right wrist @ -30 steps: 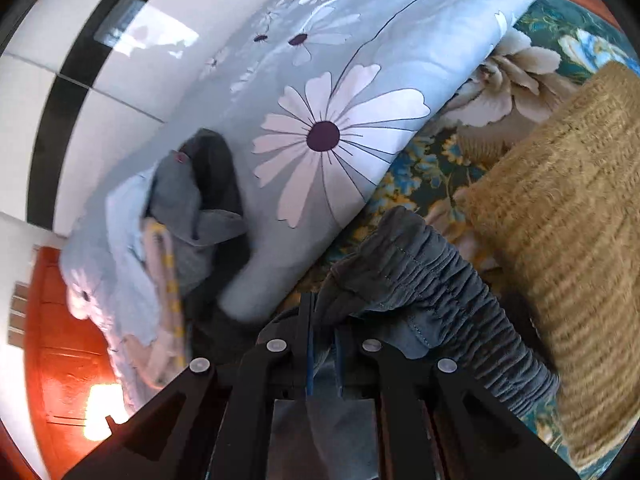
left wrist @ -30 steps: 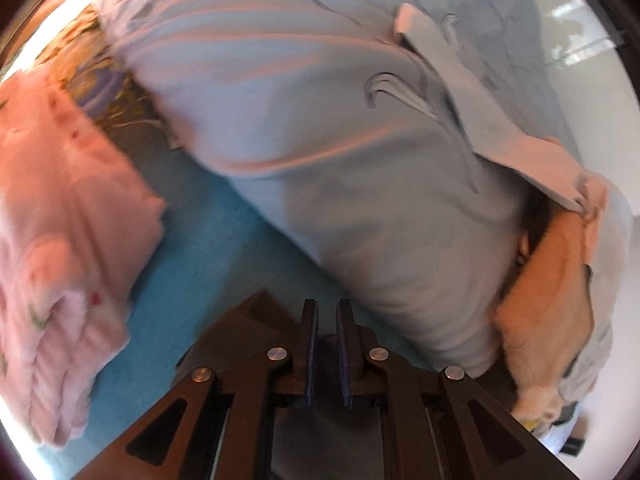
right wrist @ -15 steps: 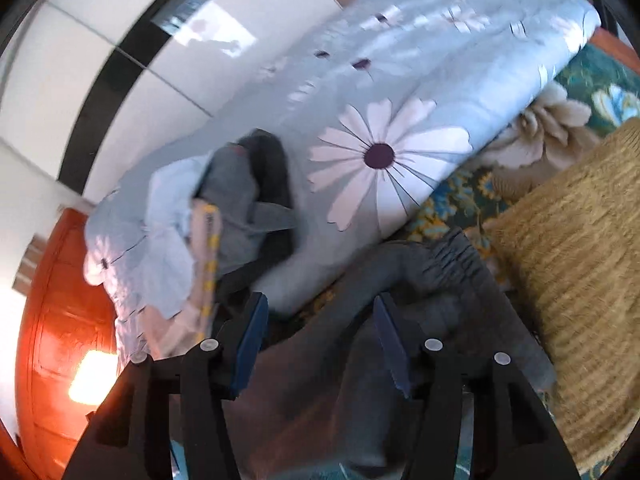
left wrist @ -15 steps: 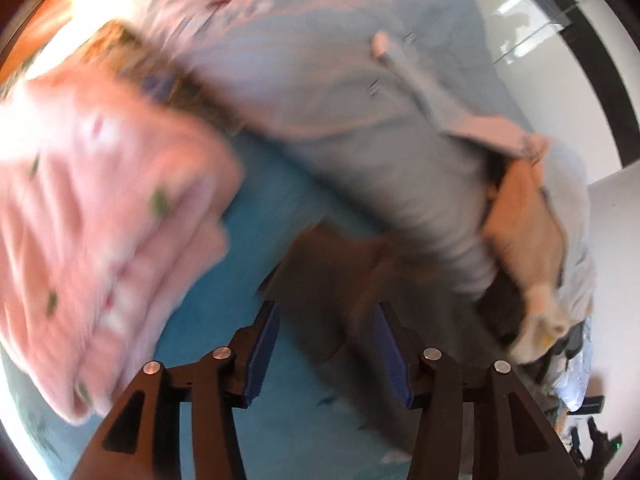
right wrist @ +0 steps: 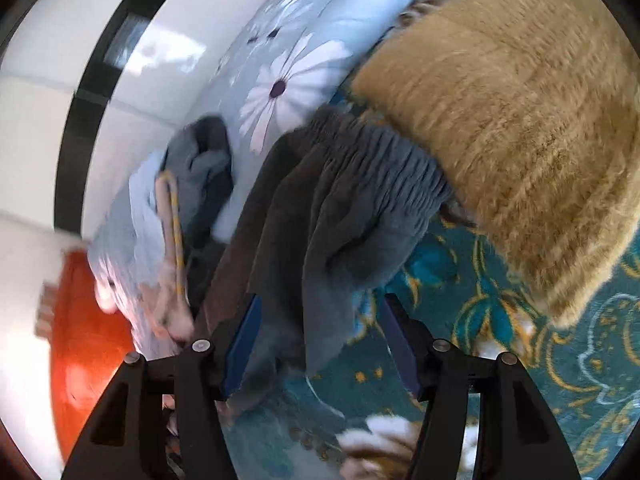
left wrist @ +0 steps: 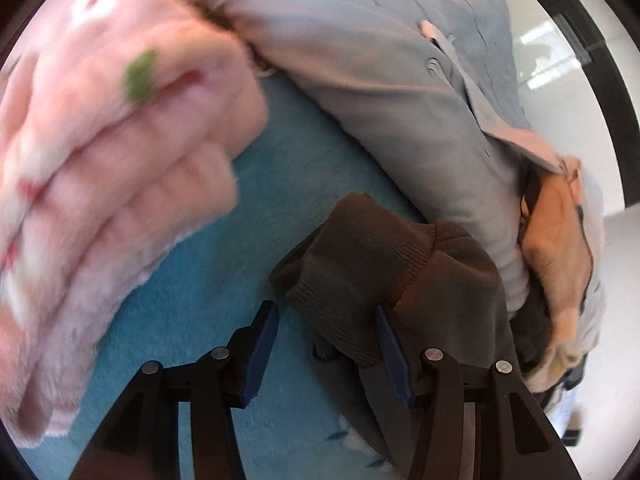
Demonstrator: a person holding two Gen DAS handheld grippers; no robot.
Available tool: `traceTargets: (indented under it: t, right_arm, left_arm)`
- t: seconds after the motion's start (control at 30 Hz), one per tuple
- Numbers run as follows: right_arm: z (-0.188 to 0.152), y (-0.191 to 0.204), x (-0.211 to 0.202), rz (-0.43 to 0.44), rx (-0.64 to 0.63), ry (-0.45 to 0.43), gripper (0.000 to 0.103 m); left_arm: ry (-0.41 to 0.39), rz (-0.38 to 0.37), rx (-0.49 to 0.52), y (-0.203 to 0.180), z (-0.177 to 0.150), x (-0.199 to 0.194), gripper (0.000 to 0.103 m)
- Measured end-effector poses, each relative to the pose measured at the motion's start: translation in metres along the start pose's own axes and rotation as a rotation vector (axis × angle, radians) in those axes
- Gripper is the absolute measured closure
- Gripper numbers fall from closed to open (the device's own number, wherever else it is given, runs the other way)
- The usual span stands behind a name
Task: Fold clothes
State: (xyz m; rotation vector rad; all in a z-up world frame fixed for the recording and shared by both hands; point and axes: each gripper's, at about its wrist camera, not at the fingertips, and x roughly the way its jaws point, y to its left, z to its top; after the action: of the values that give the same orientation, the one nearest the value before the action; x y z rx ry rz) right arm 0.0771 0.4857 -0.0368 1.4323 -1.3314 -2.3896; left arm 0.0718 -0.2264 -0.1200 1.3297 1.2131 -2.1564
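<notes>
Grey trousers (right wrist: 344,200): lying on the teal bedspread (left wrist: 224,280), against the rolled blue floral quilt (right wrist: 296,52). Ribbed cuff (left wrist: 360,264) beside the quilt's lower side; gathered waistband (right wrist: 376,152) beside the tan knitted cushion (right wrist: 520,120). Left gripper (left wrist: 326,344): wide apart, empty, at the cuff. Right gripper (right wrist: 320,340): wide apart, empty, cloth between its jaws. Pink folded blanket (left wrist: 104,184): left of the quilt.

No readable text

Neither view shows any letters, numbers, labels or brand marks; the only markings are printed flowers on the blue quilt (right wrist: 288,80), toward 11 o'clock, and on the bedspread (right wrist: 500,320).
</notes>
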Motion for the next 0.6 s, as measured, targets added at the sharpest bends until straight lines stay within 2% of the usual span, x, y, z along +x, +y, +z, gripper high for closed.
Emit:
traceTargets:
  t: [0.07,0.27,0.47,0.5,0.57,0.6]
  right_arm:
    - [0.007,-0.004,0.007,-0.002,0.036,-0.03,0.029]
    - [0.018,-0.011,0.027,-0.049,0.122,-0.064,0.028]
    - [0.019,-0.012,0.035,-0.074,0.16,-0.085,0.028]
    - [0.02,-0.012,0.034,-0.071,0.168,-0.088,0.03]
    - [0.021,-0.01,0.029,-0.079,0.176,-0.098,0.046]
    - [0.022,-0.009,0.026,-0.078,0.17,-0.102,0.058]
  left_arm:
    - [-0.012,-0.003,-0.002,-0.002,0.0,0.001,0.049]
    - [-0.048,-0.038,-0.05,-0.003,-0.002,0.004,0.051]
    - [-0.079,-0.064,-0.073,-0.006,-0.001,-0.001,0.08]
    - [-0.085,-0.074,-0.075,-0.008,0.0,-0.005,0.081]
    - [-0.098,-0.093,-0.079,-0.012,0.003,-0.013,0.083]
    - [-0.104,-0.102,-0.078,-0.013,0.004,-0.017,0.084]
